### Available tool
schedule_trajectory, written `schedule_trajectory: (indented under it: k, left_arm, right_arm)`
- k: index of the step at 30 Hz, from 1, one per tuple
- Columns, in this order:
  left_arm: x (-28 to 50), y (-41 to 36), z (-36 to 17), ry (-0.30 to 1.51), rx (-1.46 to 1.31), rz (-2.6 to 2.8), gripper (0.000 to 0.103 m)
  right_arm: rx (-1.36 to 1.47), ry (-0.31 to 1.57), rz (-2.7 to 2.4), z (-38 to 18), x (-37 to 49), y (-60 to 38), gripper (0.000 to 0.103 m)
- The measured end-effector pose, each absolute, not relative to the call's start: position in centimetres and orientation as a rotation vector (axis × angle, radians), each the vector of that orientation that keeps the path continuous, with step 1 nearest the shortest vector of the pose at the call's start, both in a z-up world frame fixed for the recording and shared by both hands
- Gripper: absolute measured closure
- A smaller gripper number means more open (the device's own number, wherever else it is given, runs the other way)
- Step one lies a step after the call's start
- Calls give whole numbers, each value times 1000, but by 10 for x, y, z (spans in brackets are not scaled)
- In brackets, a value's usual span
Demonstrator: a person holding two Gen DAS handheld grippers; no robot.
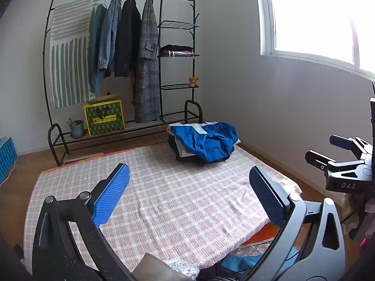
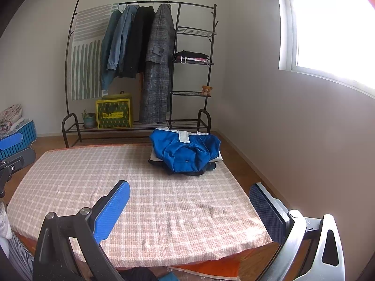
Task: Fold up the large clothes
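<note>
A blue jacket with white trim (image 1: 206,140) (image 2: 186,151) lies folded on top of a small pile of dark and pale clothes at the far right corner of the checked pink blanket (image 1: 164,199) (image 2: 140,199). My left gripper (image 1: 189,196) hangs open over the blanket's near half, nothing between its blue pads. The right gripper (image 2: 189,207) is also open and empty above the near edge; it shows at the right edge of the left wrist view (image 1: 339,157). Both grippers are well short of the pile.
A black clothes rack (image 1: 121,65) (image 2: 143,65) stands against the back wall with hanging coats, folded clothes on shelves, a teddy bear, a yellow-green box (image 2: 114,113) and a small potted plant. A blue crate (image 2: 18,140) sits left. Loose clothes lie below the near edge (image 1: 236,264).
</note>
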State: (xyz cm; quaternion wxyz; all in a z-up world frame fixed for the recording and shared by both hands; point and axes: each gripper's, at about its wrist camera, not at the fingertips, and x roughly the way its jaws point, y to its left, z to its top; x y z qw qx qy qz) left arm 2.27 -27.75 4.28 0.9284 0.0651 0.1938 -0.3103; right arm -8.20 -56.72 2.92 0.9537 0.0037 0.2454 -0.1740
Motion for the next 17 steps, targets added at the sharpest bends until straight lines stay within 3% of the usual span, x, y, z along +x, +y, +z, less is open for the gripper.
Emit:
schedule_trajectory:
  k: [17]
  left_arm:
    - [23, -263, 36, 382, 117, -613, 0]
  right_arm:
    - [9, 512, -341, 25, -78, -563, 0]
